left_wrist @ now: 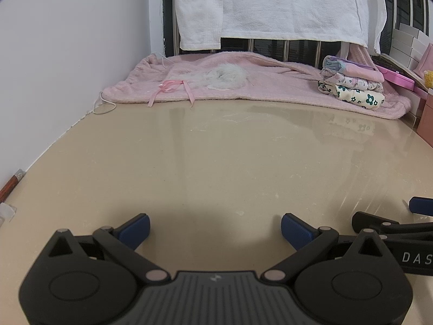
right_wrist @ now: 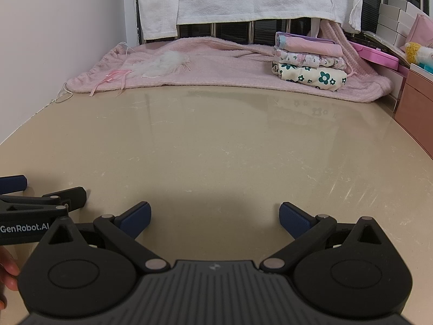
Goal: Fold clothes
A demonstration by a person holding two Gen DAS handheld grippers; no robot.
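Note:
A stack of folded clothes (left_wrist: 351, 84) lies at the back right on a pink blanket (left_wrist: 270, 86); the bottom piece is cream with green flowers. It also shows in the right wrist view (right_wrist: 308, 62), on the same blanket (right_wrist: 230, 67). My left gripper (left_wrist: 215, 227) is open and empty, low over the beige table (left_wrist: 216, 157). My right gripper (right_wrist: 213, 216) is open and empty, beside the left one, over the table (right_wrist: 216, 140). No garment lies near either gripper.
A white fluffy item with pink ribbons (left_wrist: 216, 78) lies on the blanket. White towels (left_wrist: 270, 5) hang on the rail behind. Pink and white boxes (right_wrist: 414, 100) stand at the right edge. A white wall (left_wrist: 67, 54) bounds the left.

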